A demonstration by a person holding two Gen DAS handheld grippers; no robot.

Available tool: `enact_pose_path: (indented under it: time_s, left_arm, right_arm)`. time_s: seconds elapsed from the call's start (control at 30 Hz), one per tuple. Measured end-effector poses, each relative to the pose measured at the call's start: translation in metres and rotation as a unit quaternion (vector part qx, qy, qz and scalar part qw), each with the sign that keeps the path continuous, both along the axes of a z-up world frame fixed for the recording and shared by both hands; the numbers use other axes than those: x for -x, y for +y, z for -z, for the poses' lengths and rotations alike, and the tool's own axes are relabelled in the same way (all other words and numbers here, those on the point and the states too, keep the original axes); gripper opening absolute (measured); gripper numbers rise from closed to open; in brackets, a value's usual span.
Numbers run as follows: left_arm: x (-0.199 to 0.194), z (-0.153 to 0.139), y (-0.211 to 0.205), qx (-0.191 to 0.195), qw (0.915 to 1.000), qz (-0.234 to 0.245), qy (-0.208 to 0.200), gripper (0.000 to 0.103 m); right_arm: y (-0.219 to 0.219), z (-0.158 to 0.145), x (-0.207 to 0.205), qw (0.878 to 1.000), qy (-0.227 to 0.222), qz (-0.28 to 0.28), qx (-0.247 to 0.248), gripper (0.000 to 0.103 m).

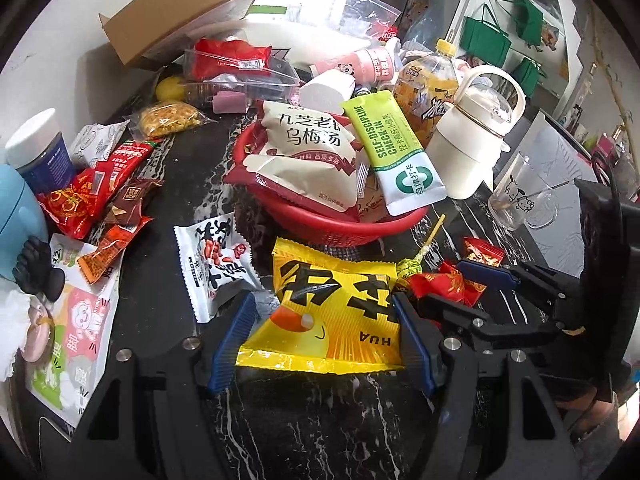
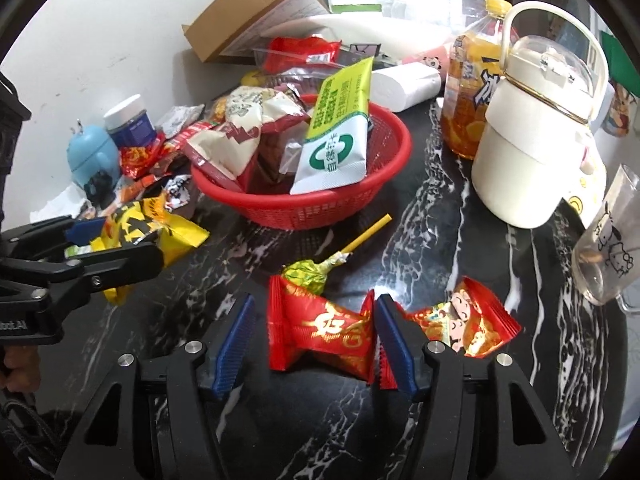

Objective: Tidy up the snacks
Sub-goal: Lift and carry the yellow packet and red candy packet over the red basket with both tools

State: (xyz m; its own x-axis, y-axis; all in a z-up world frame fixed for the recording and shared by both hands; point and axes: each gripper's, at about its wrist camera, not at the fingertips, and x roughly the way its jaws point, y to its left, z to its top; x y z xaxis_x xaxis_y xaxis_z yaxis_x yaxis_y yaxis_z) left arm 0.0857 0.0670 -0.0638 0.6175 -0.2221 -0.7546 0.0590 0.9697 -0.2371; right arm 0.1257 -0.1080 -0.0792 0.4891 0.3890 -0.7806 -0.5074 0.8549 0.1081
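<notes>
A yellow snack bag (image 1: 332, 312) lies on the black marble table between the fingers of my left gripper (image 1: 326, 336); the jaws are open around it, the pads near its sides. My right gripper (image 2: 316, 336) is open around a red candy packet (image 2: 320, 328) lying on the table; a second red candy (image 2: 468, 324) lies just right of its right finger. A lollipop (image 2: 308, 276) lies just behind the packet. The red basket (image 2: 332, 212) holds a green-white pouch (image 2: 336, 136) and a beige bag (image 1: 308, 152). The left gripper and yellow bag also show in the right wrist view (image 2: 132, 232).
A white kettle (image 2: 536, 136), a juice bottle (image 2: 472, 92) and a glass mug (image 2: 608, 248) stand at the right. Loose snack packets (image 1: 108, 200), a blue jar (image 1: 40, 152) and a blue figure (image 2: 92, 156) crowd the left. A cardboard box (image 1: 180, 8) sits at the back.
</notes>
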Motion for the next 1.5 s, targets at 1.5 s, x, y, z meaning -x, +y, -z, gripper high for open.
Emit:
enact_pose_path:
  time_s: [1.5]
  left_arm:
    - [-0.089,0.001,-0.024,-0.004,0.9987,0.018,-0.047,0.068]
  right_arm:
    - [-0.024,-0.054,-0.035,0.998,-0.038,0.027,-0.032,0.041]
